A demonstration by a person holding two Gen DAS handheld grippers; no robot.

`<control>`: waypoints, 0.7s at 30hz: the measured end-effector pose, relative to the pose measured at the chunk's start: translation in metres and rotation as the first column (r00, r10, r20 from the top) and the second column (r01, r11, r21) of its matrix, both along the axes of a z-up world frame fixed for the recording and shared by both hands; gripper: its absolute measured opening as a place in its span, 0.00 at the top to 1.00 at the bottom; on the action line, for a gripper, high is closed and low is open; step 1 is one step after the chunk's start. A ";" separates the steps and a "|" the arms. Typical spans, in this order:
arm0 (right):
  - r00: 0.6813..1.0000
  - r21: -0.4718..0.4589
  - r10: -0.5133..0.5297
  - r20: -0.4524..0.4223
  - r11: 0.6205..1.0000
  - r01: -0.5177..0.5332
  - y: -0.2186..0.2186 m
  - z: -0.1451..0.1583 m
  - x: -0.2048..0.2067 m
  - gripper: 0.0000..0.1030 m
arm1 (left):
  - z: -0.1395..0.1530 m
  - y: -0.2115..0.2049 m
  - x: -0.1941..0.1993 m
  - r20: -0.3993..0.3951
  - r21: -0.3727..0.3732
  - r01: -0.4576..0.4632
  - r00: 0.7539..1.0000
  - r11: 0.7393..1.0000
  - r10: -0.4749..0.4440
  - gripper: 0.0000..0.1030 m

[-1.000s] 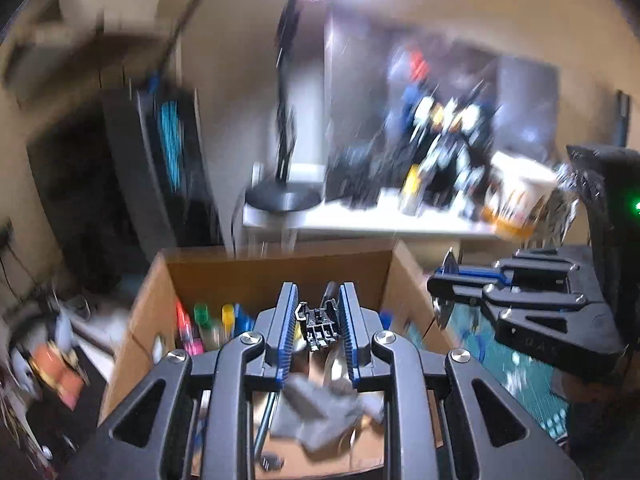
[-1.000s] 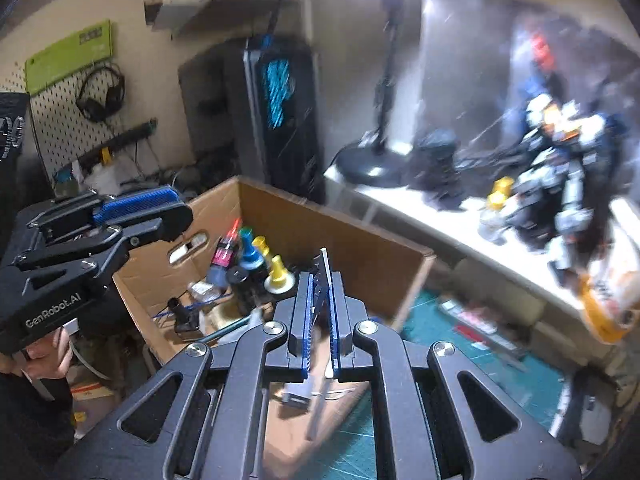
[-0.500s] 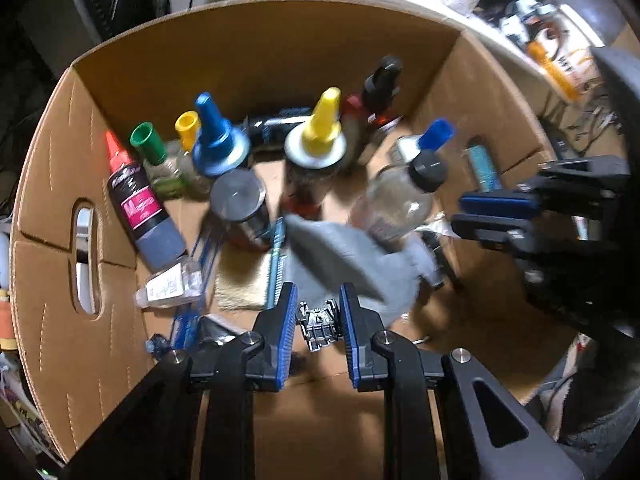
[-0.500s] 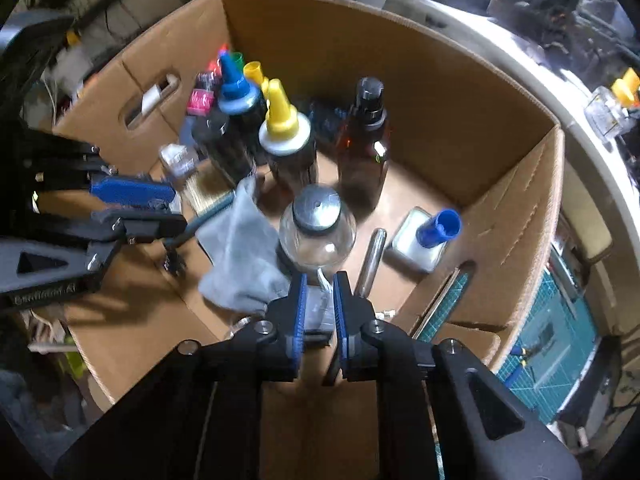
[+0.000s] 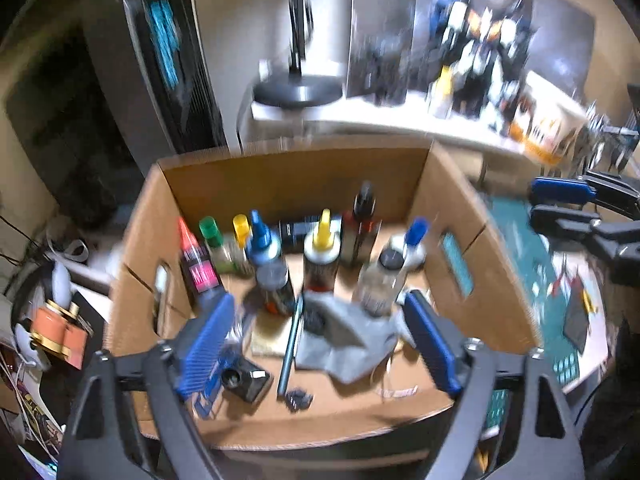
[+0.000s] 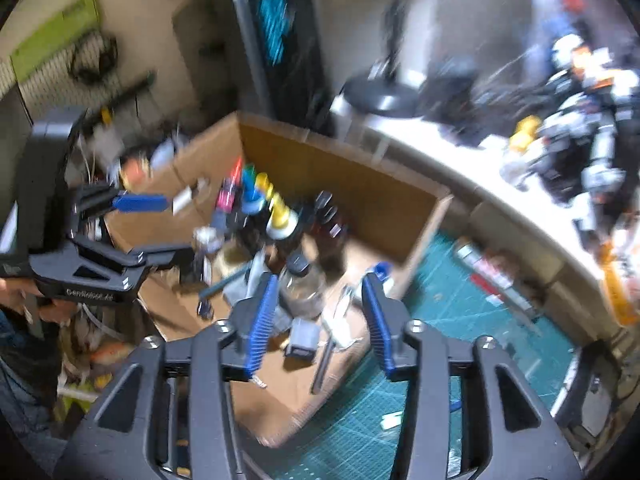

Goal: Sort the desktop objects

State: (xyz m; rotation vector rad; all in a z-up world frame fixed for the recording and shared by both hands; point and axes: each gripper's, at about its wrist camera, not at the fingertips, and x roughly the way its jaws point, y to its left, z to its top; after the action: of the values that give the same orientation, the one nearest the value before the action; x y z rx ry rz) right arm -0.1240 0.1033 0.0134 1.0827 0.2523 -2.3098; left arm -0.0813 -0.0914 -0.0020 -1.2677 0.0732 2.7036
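The left hand-held gripper (image 5: 320,344) hangs over the near edge of an open cardboard box (image 5: 296,176), its blue-padded jaws spread wide and holding nothing. Straight ahead of it, between the jaws, lies a crumpled grey cloth (image 5: 348,340) on the box floor, with a small dark connector piece (image 5: 298,398) just nearer, beside a slim dark pen-like tool (image 5: 290,348). Beyond the cloth stand bottles: a yellow-capped bottle (image 5: 320,256), a blue-capped bottle (image 5: 262,246), and a clear bottle with a dark lid (image 5: 380,280) to the right.

The right hand-held gripper (image 6: 318,326) is likewise released and empty, poised over the box's right corner. Between its jaws sit a small grey block (image 6: 304,338) and a metal rod (image 6: 324,364) on the cardboard. Right of it spreads a green cutting mat (image 6: 460,340) on the desk (image 6: 532,236). The view is blurred.
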 end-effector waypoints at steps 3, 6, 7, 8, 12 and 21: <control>0.991 -0.039 -0.071 -0.114 0.997 0.067 0.032 0.024 0.019 0.50 | 0.017 0.010 0.016 -0.131 0.025 -0.023 0.991 0.999 0.027 0.11; 0.972 -0.059 -0.147 -0.184 0.989 0.139 0.065 0.035 0.038 0.48 | 0.027 0.015 0.027 -0.237 0.081 -0.039 0.970 0.996 0.058 0.00; 0.964 -0.063 -0.177 -0.198 0.984 0.167 0.077 0.037 0.044 0.47 | 0.030 0.018 0.033 -0.280 0.106 -0.043 0.957 0.993 0.072 0.00; 0.955 -0.066 -0.208 -0.210 0.978 0.198 0.090 0.038 0.050 0.46 | 0.030 0.020 0.037 -0.309 0.124 -0.040 0.948 0.992 0.077 0.00; 0.930 -0.072 -0.299 -0.213 0.954 0.290 0.136 0.034 0.075 0.45 | 0.023 0.051 0.056 -0.404 0.169 0.033 0.914 0.985 0.039 0.00; 0.873 -0.061 -0.468 -0.139 0.884 0.464 0.239 -0.024 0.126 0.44 | -0.034 0.153 0.093 -0.352 0.253 0.313 0.911 0.916 -0.215 0.00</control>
State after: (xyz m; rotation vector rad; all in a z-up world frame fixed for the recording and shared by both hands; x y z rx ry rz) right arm 0.0016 0.3419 -0.0103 1.0436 0.0131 -2.8232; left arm 0.0120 0.0614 -0.0356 -0.6735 -0.1212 2.5268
